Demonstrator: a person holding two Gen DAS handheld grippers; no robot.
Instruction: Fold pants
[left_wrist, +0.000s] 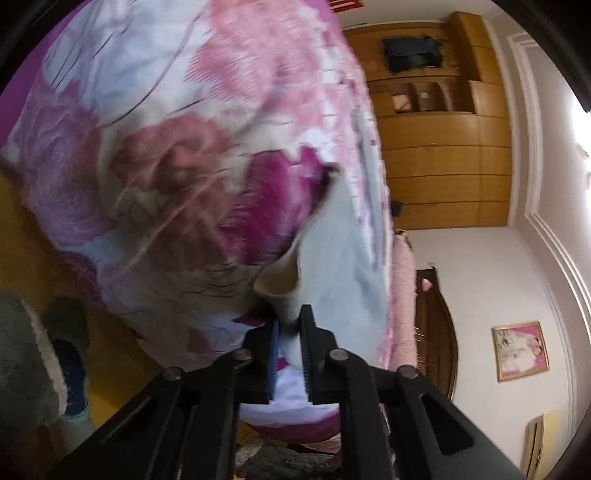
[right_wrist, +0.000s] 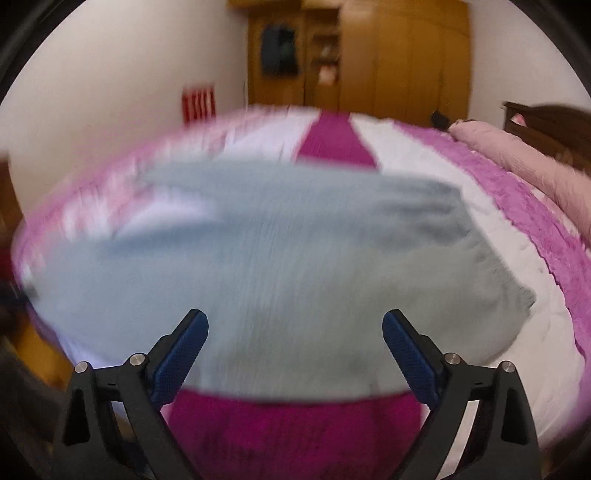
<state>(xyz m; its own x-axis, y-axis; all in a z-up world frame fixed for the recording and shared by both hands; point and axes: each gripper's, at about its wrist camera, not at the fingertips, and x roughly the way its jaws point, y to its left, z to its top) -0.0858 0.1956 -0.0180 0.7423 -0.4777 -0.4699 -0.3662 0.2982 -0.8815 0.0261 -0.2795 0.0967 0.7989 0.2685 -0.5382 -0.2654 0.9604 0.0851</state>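
Left gripper (left_wrist: 290, 325), lower centre of frame: fingers pinching pale blue pants (left_wrist: 332, 258) edge. Right gripper (right_wrist: 295, 325) fingers spread wide above pants (right_wrist: 258, 258), mid-frame on bedspread (right_wrist: 517, 206)

Pale grey-blue pants (right_wrist: 280, 258) lie spread flat on the flowered bed cover (right_wrist: 517, 236), one cuff lifted off it.
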